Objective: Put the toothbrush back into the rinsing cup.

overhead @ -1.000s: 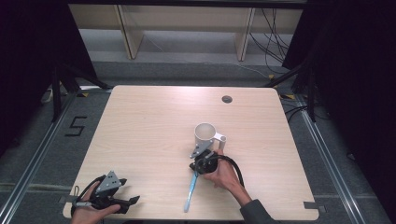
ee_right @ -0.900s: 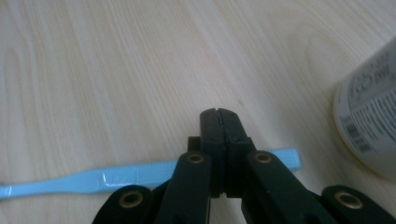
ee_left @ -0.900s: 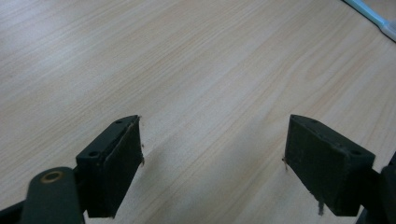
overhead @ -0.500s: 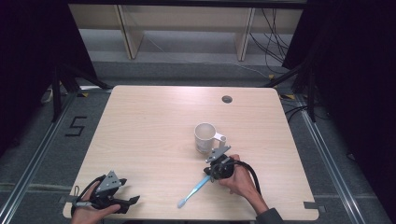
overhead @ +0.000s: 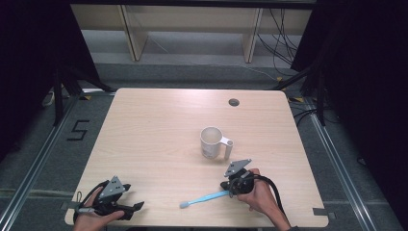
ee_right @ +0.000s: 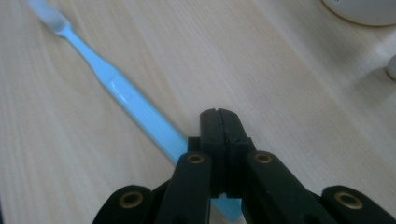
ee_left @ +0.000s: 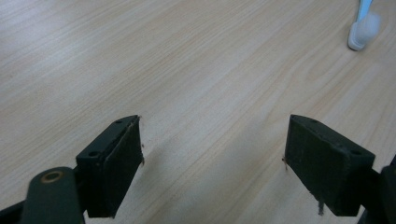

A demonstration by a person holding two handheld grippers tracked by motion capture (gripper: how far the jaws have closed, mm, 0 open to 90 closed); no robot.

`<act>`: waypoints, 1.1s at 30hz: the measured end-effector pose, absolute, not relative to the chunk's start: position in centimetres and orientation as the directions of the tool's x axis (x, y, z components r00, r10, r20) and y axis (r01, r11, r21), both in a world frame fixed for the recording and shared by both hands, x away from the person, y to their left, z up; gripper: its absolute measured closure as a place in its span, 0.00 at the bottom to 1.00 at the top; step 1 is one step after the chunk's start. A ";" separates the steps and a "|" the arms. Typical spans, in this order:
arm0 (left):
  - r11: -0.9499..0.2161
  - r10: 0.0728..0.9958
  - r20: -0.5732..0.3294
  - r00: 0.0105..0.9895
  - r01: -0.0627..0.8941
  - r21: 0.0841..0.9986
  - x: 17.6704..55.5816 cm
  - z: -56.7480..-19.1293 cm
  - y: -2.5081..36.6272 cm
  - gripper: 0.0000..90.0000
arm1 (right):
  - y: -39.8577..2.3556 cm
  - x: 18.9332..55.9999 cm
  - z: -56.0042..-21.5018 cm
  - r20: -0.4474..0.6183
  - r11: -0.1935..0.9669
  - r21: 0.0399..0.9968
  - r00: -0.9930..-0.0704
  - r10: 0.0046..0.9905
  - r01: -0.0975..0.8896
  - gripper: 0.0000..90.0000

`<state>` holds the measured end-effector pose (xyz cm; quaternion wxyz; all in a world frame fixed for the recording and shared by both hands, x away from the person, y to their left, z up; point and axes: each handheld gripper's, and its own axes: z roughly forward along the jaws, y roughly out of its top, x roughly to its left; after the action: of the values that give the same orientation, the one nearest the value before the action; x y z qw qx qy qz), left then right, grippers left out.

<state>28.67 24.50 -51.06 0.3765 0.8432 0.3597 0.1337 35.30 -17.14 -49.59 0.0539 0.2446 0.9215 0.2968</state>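
Observation:
A light blue toothbrush (overhead: 206,197) lies low over the wooden table (overhead: 159,125) near its front edge, bristle head pointing left. My right gripper (overhead: 230,191) is shut on the handle end; in the right gripper view the jaws (ee_right: 218,116) are pressed together over the blue handle (ee_right: 126,95). A white mug (overhead: 211,143) stands upright just behind that gripper, handle to the right, and its base (ee_right: 364,9) is at the top right of the right gripper view. My left gripper (overhead: 136,210) rests open at the front left corner, nothing between its jaws (ee_left: 212,158). The brush head (ee_left: 362,32) is far ahead of it.
A round cable hole (overhead: 234,102) sits near the table's back edge. Behind the table is a low shelf unit (overhead: 192,29) with cables at the right. A "5" mark (overhead: 77,130) is on the floor to the left.
My right gripper has moved right and toward the front edge with the toothbrush, swinging it from pointing toward the front edge to lying almost level, head to the left. The left gripper has stayed put.

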 end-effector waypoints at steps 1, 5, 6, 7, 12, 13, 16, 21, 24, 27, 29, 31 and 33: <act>-0.456 0.707 -0.047 0.705 0.506 0.732 28.7 -51.1 24.5 0.20 | -17.3 35.1 -49.5 0.046 0.698 0.575 -0.868 0.494 0.427 1.00; -0.456 0.705 -0.049 0.707 0.506 0.732 28.7 -51.1 24.5 0.20 | -18.2 34.1 -49.3 0.049 0.695 0.574 -0.865 0.500 0.434 1.00; -0.456 0.705 -0.050 0.708 0.506 0.732 28.7 -51.1 24.5 0.20 | -18.3 33.8 -49.4 0.070 0.694 0.552 -0.855 0.514 0.463 1.00; -0.456 0.705 -0.050 0.708 0.506 0.732 28.7 -51.1 24.5 0.20 | -18.3 33.8 -49.4 0.070 0.694 0.552 -0.855 0.514 0.463 1.00; -0.457 0.708 -0.046 0.705 0.506 0.731 28.7 -51.0 24.5 0.20 | -18.6 33.0 -49.4 0.075 0.694 0.549 -0.855 0.513 0.465 1.00; -0.453 0.707 -0.051 0.705 0.507 0.734 28.7 -51.1 24.5 0.20 | -18.7 32.8 -49.3 0.057 0.696 0.565 -0.863 0.502 0.443 1.00; -0.457 0.704 -0.048 0.708 0.504 0.733 28.7 -51.0 24.5 0.20 | -18.8 32.3 -49.3 0.079 0.690 0.558 -0.857 0.509 0.461 1.00; -0.447 0.708 -0.053 0.704 0.505 0.738 28.6 -51.0 24.4 0.20 | -19.0 31.7 -49.5 0.069 0.696 0.571 -0.870 0.487 0.435 1.00; -0.448 0.708 -0.052 0.705 0.505 0.738 28.6 -51.0 24.4 0.20 | -19.1 31.0 -49.3 0.073 0.692 0.578 -0.873 0.483 0.431 1.00; -0.466 0.704 -0.037 0.709 0.500 0.730 28.6 -50.9 24.6 0.20 | -19.1 30.6 -49.4 0.078 0.690 0.583 -0.875 0.478 0.429 1.00; -0.446 0.708 -0.054 0.705 0.504 0.739 28.6 -51.0 24.4 0.20 | -19.2 30.4 -49.2 0.083 0.696 0.567 -0.871 0.485 0.441 1.00; -0.448 0.708 -0.052 0.705 0.505 0.738 28.6 -51.0 24.4 0.20 | -19.2 30.3 -49.3 0.076 0.696 0.572 -0.873 0.482 0.434 1.00; -0.447 0.707 -0.054 0.705 0.505 0.739 28.6 -51.0 24.4 0.20 | -19.3 30.2 -49.2 0.077 0.696 0.577 -0.876 0.476 0.428 1.00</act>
<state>28.63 24.43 -51.01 0.3829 0.8402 0.3605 0.1322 30.22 -19.31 -49.18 0.0393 0.2456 0.9199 0.3032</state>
